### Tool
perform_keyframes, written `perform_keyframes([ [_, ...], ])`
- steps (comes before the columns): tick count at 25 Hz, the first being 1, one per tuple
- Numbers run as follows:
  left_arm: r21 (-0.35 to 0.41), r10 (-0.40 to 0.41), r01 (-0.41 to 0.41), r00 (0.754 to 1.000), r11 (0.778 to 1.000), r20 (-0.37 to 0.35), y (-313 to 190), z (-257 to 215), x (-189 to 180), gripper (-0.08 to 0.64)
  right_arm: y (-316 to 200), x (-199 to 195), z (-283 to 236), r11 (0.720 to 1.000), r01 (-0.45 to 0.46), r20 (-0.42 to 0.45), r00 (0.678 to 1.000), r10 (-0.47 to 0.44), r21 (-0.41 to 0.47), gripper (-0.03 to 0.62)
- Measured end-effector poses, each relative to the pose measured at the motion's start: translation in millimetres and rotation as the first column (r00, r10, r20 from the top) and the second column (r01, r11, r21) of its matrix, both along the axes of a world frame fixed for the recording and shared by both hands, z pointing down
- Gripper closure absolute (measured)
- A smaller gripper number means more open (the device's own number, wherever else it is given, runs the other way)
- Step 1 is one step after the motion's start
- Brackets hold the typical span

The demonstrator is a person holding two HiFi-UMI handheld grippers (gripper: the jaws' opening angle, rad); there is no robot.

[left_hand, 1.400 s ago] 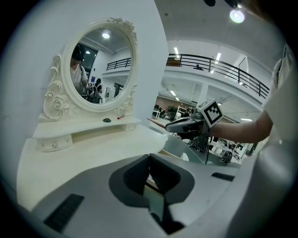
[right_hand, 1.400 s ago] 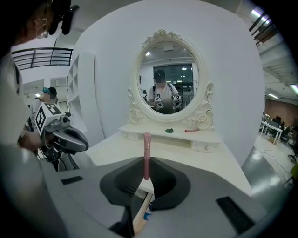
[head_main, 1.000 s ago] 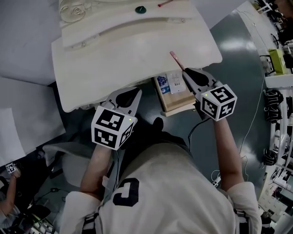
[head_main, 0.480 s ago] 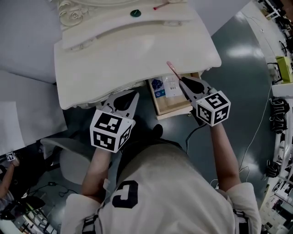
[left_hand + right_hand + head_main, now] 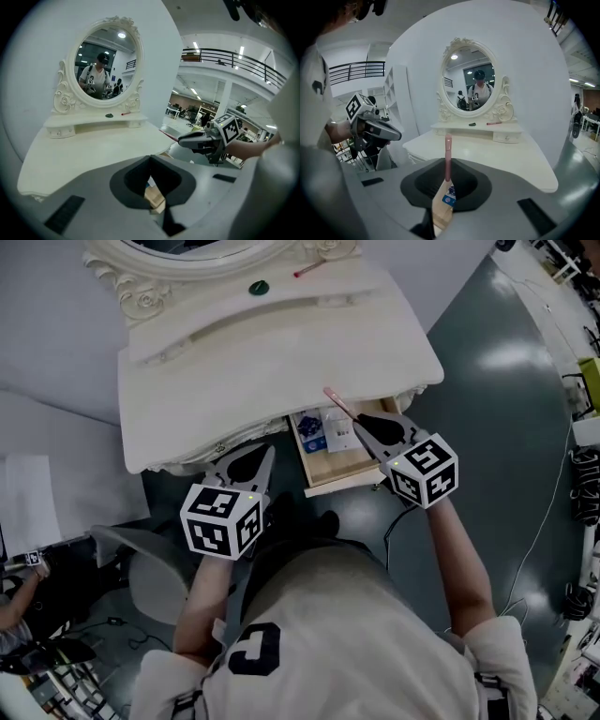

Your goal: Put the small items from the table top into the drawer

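Observation:
My right gripper point(image 5: 364, 430) is shut on a thin pink stick point(image 5: 337, 405) that juts past its tips, over the back of the open wooden drawer point(image 5: 330, 480). In the right gripper view the pink stick point(image 5: 448, 153) rises upright from the closed jaws, above the drawer point(image 5: 440, 211). The left gripper point(image 5: 246, 461) hangs at the white dressing table's point(image 5: 244, 371) front edge, left of the drawer, shut and empty. A small green item point(image 5: 258, 287) and a red pen point(image 5: 307, 270) lie on the raised shelf below the mirror.
A blue-and-white packet point(image 5: 312, 428) and a white packet point(image 5: 341, 434) lie in the drawer. The oval mirror point(image 5: 472, 85) stands at the table's back. A grey chair seat point(image 5: 145, 579) sits left of my legs. Dark green floor point(image 5: 506, 399) lies to the right.
Both grippers have drifted left and slightly down in the head view. The pink stick stays gripped by the right gripper and now hangs over the drawer rather than the table's edge.

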State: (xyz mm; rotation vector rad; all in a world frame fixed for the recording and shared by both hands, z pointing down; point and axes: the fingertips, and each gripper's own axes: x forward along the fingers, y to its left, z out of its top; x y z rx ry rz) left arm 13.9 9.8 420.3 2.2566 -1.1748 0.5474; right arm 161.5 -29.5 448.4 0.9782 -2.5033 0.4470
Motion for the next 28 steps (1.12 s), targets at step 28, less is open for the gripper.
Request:
perform_keyframes([
  [28, -0.018, -0.096, 0.098, 0.990, 0.995, 0.104, 33, 3, 10, 0.505, 23, 2, 52, 0.979, 0.197, -0.050, 0.979, -0.200, -0.049, 0.537],
])
